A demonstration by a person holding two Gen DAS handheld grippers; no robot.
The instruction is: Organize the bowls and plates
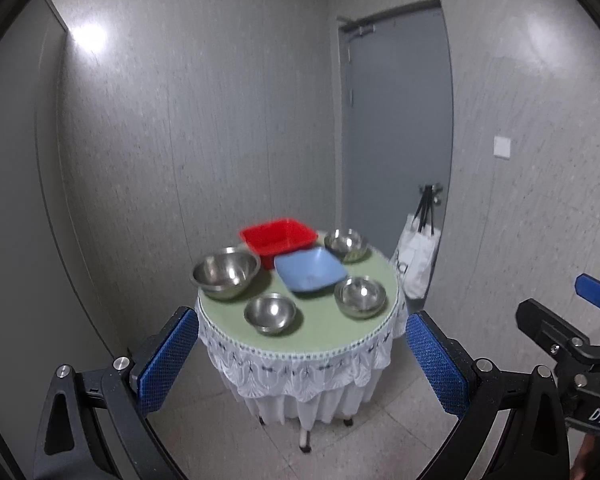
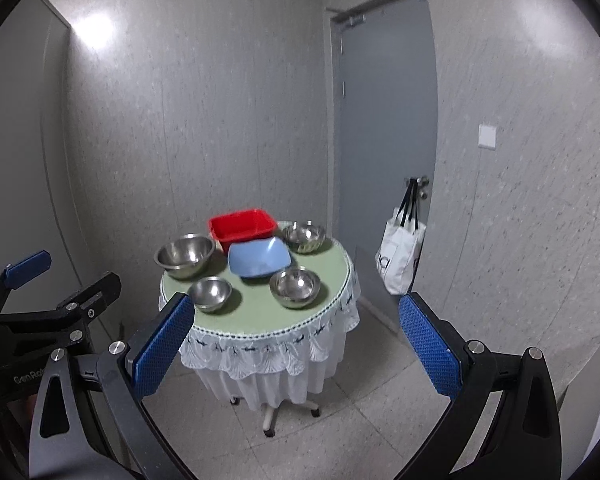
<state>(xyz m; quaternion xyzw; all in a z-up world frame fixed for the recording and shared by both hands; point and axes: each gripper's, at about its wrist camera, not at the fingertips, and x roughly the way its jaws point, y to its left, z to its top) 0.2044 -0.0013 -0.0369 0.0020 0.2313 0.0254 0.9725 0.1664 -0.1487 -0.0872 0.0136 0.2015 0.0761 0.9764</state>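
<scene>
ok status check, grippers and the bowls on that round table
Left gripper and right gripper open, empty, short of the table. Four steel bowls, blue plate, red tub untouched. Nothing in the way.

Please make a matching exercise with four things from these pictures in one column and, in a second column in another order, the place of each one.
Things:
1. red tub
2. blue dish
3. largest steel bowl
4. white bag

Places:
A. centre of the table
B. hanging on the door handle
C. far edge of the table, behind the blue dish
D. left edge of the table

Pairs: 1-C, 2-A, 3-D, 4-B
</scene>
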